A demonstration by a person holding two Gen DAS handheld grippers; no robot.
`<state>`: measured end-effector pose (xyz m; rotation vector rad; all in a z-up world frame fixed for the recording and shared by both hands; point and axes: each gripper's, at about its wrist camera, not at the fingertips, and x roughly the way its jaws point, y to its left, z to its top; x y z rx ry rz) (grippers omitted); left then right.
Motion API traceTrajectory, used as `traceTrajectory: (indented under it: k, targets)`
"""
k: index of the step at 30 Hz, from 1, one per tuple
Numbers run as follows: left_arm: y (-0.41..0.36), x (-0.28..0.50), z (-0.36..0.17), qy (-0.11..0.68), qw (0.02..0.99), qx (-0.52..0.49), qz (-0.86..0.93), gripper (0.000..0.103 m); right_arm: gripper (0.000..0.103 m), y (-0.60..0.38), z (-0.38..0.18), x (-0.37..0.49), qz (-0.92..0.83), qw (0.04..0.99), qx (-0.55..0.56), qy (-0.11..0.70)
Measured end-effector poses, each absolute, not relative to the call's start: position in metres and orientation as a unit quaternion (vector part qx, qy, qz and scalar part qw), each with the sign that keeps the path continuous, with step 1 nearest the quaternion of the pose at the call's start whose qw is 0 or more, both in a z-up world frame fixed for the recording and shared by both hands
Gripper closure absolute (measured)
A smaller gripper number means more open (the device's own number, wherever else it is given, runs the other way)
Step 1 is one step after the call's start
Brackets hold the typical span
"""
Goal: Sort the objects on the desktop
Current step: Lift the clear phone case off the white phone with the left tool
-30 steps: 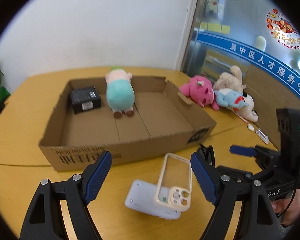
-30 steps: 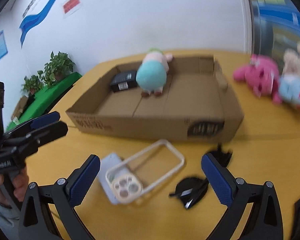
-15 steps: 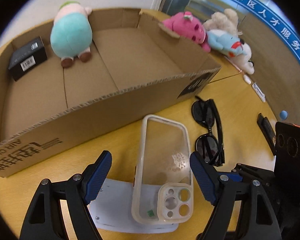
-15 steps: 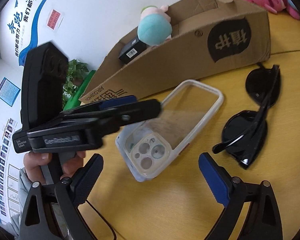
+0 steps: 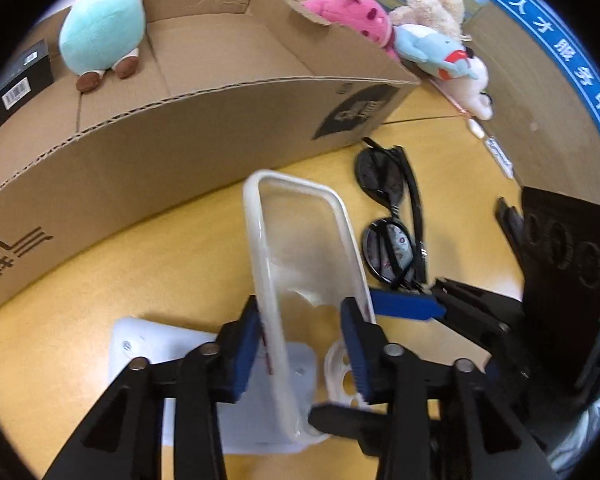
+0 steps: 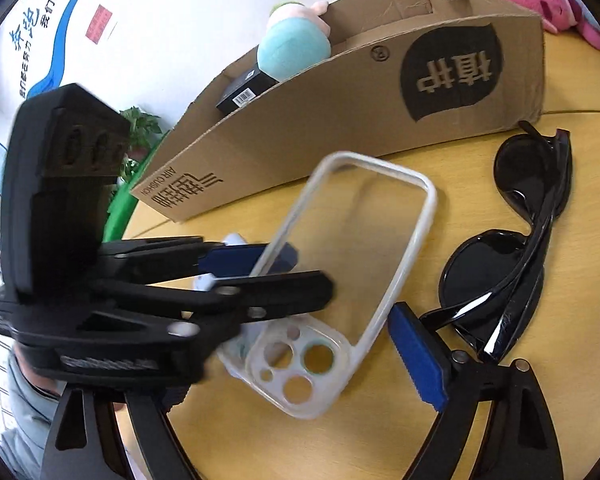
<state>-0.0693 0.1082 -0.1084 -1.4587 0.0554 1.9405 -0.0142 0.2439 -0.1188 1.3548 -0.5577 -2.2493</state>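
A clear phone case [image 5: 304,240] with a white rim lies partly on a flat white device [image 5: 152,344], on the yellow table in front of the cardboard box [image 5: 220,120]. My left gripper [image 5: 300,344] is closing on the case. Its blue pads press the two long rims near the camera end, and the case sits tilted between them. In the right wrist view the left gripper [image 6: 306,272] reaches in from the left across the case [image 6: 360,240]. My right gripper [image 6: 300,364] is open and narrowing, with only its right pad [image 6: 420,356] visible, next to black sunglasses [image 6: 512,264].
In the box lie a teal plush [image 5: 104,36] and a small black carton [image 5: 20,80]. Pink [image 5: 352,12] and blue [image 5: 432,48] plush toys sit behind its right corner. The sunglasses [image 5: 396,216] lie right of the case. A green plant [image 6: 140,128] stands past the table's left edge.
Both grippers dropped toward the table and tipped downward. The left jaws narrowed from wide apart onto the case, which now sits tilted. The right jaws narrowed slightly.
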Motion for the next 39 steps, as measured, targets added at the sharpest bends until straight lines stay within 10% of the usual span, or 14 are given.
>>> traceTrajectory:
  k: [9,39]
  targets:
    - [0.107,-0.067,-0.100,0.007,0.337,-0.542,0.770,0.072,0.031,0.247,-0.111,-0.014,-0.824,0.221,0.487,-0.188]
    - [0.125,-0.245,0.040,-0.053,0.334,-0.405,0.849,0.074,0.033,0.253,0.061,-0.195,-0.894,0.207,0.394,-0.050]
